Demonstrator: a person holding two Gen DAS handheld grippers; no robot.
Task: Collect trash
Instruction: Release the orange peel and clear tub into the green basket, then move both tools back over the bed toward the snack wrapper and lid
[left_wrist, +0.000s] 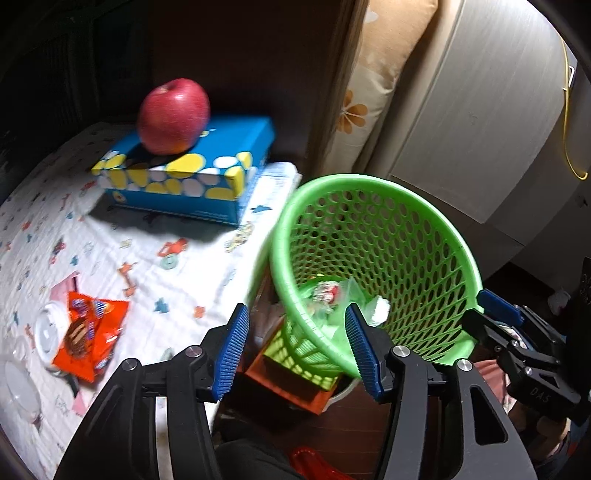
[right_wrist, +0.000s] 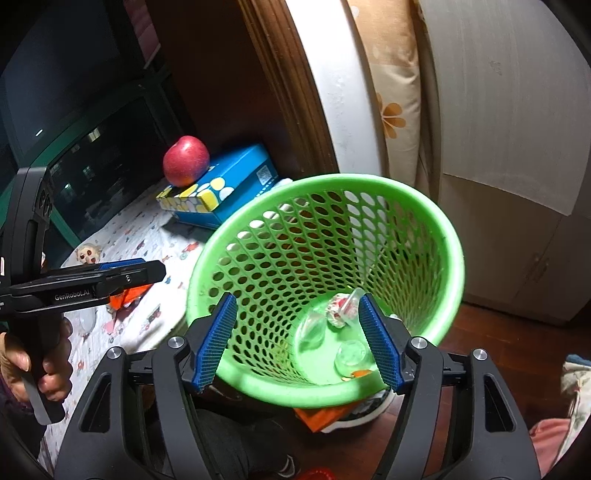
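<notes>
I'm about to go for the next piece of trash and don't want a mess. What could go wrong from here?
1. The green basket looks tilted beside the bed edge; bumping it with either open tool could tip out the wrappers inside.
2. The orange snack packet lies against a clear lid; a pinch may catch both.
3. The apple sits loose on the tissue box and could roll if the bedding is jolted.

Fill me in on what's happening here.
A person is clearing trash off a patterned bedsheet into a green perforated plastic basket. Both grippers are open and empty: the right gripper sits over the basket's mouth, the left gripper beside its rim. Crumpled wrappers and clear cups already lie inside. An orange snack packet remains on the sheet.
</notes>
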